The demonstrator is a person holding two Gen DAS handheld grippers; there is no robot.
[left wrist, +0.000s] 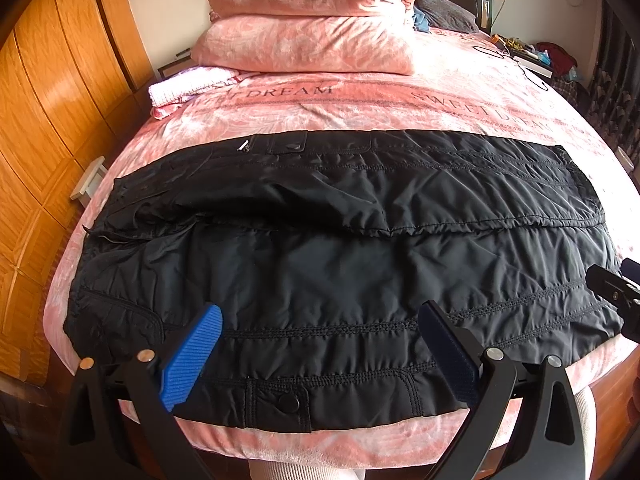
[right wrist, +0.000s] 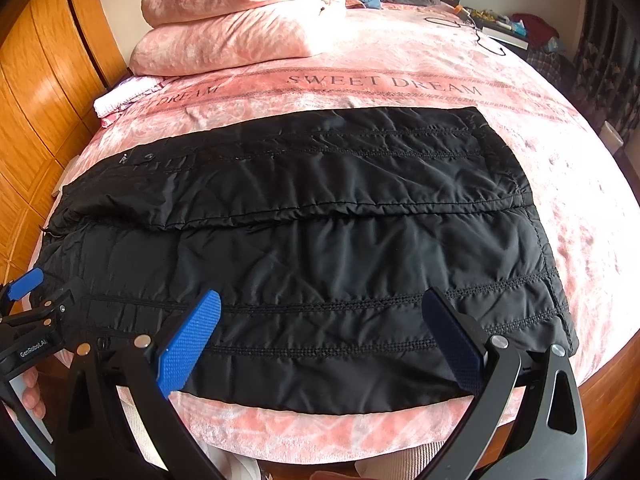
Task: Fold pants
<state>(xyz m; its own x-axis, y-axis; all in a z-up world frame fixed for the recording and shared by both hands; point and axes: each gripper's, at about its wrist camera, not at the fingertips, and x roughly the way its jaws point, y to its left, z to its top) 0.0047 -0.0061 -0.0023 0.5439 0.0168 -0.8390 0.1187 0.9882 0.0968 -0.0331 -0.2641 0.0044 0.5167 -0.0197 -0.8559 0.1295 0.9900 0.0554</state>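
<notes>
Left gripper (left wrist: 320,354) wide open, empty, over pants' near edge, right gripper (right wrist: 322,342) likewise spread, holding nothing, 1 pair black quilted pants (left wrist: 340,248) flat across pink bed (left wrist: 360,100), 2 legs side by side, 2 folded pink quilts (left wrist: 308,20) stacked behind.

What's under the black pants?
The black pants lie spread on the pink bedspread, which shows all around them. Whatever sits directly beneath the fabric is covered, so I can't tell.
</notes>
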